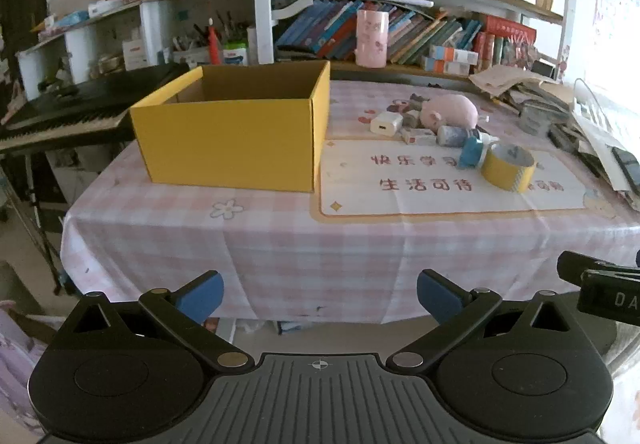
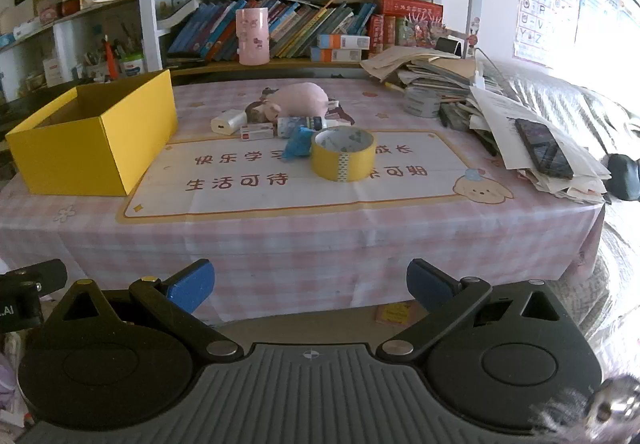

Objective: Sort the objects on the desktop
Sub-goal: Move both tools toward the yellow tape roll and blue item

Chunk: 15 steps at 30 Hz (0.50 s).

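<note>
With both the left tongs (image 1: 320,296) and right tongs (image 2: 310,286) spread wide and empty short of the desk (image 2: 280,236), risk lay ahead: the yellow tape roll (image 2: 343,153) touched crowded small items beside the open yellow cardboard box (image 2: 96,140); loose checked cloth could snag.

The left gripper (image 1: 320,296) is showing a matte black frame: two round housings, angled link arms with silver pivot screws and triangular cut-outs, and a grey ribbed plate bearing a small crosshair mark. Its fingers (image 1: 202,294) are wearing blue pads. The right gripper (image 2: 310,284) is showing the same build, black links, silver screws, ribbed grey plate with crosshair, blue-padded fingers (image 2: 192,286). White lettering is sitting on its black side, seen from the left wrist view.
</note>
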Each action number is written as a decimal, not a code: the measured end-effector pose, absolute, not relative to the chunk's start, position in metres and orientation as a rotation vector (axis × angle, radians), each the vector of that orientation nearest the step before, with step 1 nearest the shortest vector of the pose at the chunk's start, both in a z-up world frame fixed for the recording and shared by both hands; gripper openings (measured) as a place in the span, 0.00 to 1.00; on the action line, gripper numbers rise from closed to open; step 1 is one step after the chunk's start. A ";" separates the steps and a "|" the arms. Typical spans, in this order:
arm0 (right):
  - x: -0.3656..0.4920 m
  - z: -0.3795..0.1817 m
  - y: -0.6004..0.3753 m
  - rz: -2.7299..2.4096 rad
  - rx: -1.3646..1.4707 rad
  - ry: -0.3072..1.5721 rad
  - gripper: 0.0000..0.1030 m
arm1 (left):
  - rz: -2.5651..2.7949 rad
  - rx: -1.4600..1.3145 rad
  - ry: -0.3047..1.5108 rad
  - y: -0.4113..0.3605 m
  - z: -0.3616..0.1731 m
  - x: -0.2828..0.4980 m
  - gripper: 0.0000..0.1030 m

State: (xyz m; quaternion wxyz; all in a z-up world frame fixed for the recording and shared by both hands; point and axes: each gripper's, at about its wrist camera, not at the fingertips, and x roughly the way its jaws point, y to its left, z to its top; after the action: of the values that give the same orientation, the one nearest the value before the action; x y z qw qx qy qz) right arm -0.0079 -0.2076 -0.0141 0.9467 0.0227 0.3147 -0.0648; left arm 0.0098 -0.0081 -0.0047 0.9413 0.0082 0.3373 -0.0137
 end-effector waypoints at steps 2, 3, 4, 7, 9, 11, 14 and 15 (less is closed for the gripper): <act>-0.008 -0.014 -0.208 -0.132 0.046 0.641 1.00 | -0.024 0.016 0.690 -0.008 -0.004 0.010 1.00; -0.008 -0.014 -0.208 -0.133 0.046 0.641 1.00 | -0.023 0.016 0.691 -0.008 -0.004 0.010 1.00; -0.008 -0.014 -0.208 -0.135 0.048 0.642 1.00 | -0.021 0.016 0.692 -0.008 -0.004 0.010 1.00; -0.008 -0.014 -0.209 -0.135 0.048 0.643 1.00 | -0.019 0.016 0.696 -0.008 -0.004 0.011 1.00; -0.008 -0.014 -0.209 -0.135 0.048 0.643 1.00 | -0.019 0.017 0.697 -0.008 -0.004 0.011 1.00; -0.008 -0.014 -0.209 -0.135 0.048 0.643 1.00 | -0.019 0.017 0.698 -0.008 -0.004 0.011 1.00; -0.008 -0.015 -0.209 -0.134 0.049 0.644 1.00 | -0.017 0.019 0.703 -0.008 -0.005 0.011 1.00; -0.008 -0.015 -0.208 -0.135 0.047 0.643 1.00 | -0.018 0.020 0.706 -0.008 -0.005 0.011 1.00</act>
State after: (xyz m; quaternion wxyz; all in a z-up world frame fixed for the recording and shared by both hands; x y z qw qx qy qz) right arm -0.0081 -0.2084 -0.0147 0.9462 0.0233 0.3159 -0.0662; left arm 0.0114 -0.0079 -0.0048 0.9383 0.0096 0.3456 -0.0086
